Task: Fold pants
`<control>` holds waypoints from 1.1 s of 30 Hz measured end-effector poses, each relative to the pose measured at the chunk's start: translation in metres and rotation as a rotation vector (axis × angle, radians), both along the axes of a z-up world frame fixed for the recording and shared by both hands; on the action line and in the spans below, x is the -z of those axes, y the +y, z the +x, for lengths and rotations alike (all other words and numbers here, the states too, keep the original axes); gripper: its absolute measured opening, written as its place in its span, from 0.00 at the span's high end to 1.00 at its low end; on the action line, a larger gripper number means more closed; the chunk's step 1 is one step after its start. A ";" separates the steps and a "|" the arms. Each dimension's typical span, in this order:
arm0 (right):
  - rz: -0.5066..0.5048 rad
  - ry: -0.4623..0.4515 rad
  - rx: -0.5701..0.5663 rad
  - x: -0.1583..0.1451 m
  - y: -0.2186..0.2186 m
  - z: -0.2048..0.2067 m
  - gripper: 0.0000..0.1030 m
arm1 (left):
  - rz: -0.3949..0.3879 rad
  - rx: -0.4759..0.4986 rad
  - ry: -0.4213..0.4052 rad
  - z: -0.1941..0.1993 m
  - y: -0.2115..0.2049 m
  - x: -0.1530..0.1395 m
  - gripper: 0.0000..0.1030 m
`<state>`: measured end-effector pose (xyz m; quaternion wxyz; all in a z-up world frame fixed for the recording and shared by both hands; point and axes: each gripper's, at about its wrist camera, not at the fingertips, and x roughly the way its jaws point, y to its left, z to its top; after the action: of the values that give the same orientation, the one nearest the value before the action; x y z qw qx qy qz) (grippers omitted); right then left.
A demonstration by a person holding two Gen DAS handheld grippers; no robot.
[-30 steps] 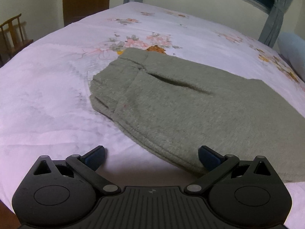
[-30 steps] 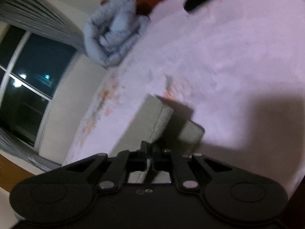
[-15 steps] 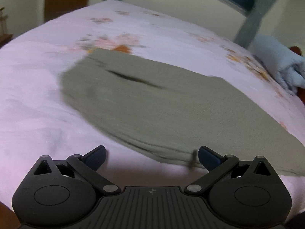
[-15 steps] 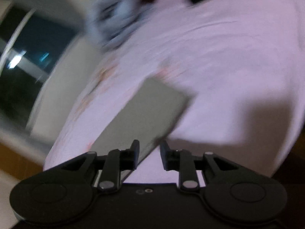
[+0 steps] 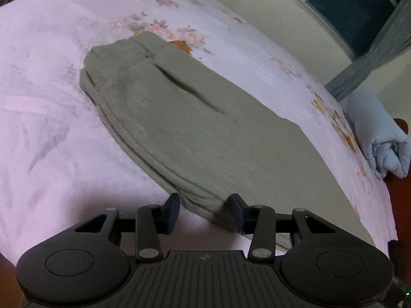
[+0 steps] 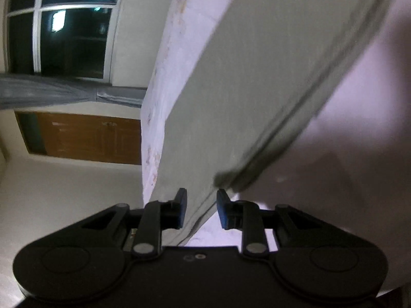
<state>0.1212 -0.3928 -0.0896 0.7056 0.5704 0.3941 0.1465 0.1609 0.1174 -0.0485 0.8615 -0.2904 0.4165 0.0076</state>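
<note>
A: Left wrist view, nearest first?

B: The left gripper [image 5: 204, 209], its 2 fingers [image 5: 171, 209] parted, a gap between them. The near edge of the pants [image 5: 205, 128] lies in that gap; neither pad presses the cloth, so the jaws are released.

A: And the pants?

B: Grey-green, folded lengthwise into 1 long strip, flat on the bed [image 5: 51, 128]. The stacked edges run along the strip's left side. The waistband is the far end, beside a floral print on the sheet.

A: Beyond the pants?

B: A rolled pale-blue blanket [image 5: 380, 138] at the bed's right edge, well apart from the pants. Behind the bed, a wall with a window [image 5: 346, 7] and a grey curtain [image 5: 372, 61].

A: Right wrist view, nearest first?

B: The right gripper [image 6: 200, 209], camera rolled sideways. Its fingers [image 6: 181, 209] are also apart. The pants' [image 6: 257, 89] hem edge passes between them; contact with either pad cannot be told, as the cloth there is blurred. The jaws are not clenched.

A: Farther off?

B: The strip runs away from the gripper over the bed [image 6: 359, 128], layered edge toward the right. Past the bed's far side: a brown door [image 6: 84, 136], a gathered curtain [image 6: 64, 92], a dark window [image 6: 72, 33].
</note>
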 end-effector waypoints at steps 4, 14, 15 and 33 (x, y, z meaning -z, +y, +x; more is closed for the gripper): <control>0.000 -0.006 0.022 0.001 -0.001 0.001 0.83 | -0.008 0.006 -0.002 0.004 0.007 0.001 0.58; -0.070 -0.035 0.042 -0.009 0.012 0.008 1.00 | -0.012 -0.017 -0.058 0.006 0.017 -0.005 0.88; -0.055 -0.063 0.045 -0.013 0.012 0.004 1.00 | 0.009 -0.015 -0.093 0.002 0.018 -0.011 0.89; -0.429 -0.084 0.528 -0.062 -0.220 -0.090 0.78 | 0.365 0.060 -0.145 0.004 -0.041 -0.037 0.16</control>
<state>0.0311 -0.6130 -0.0276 0.8387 0.4848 0.2252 -0.1039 0.1652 0.0759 -0.0112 0.9274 -0.1167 0.3536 0.0363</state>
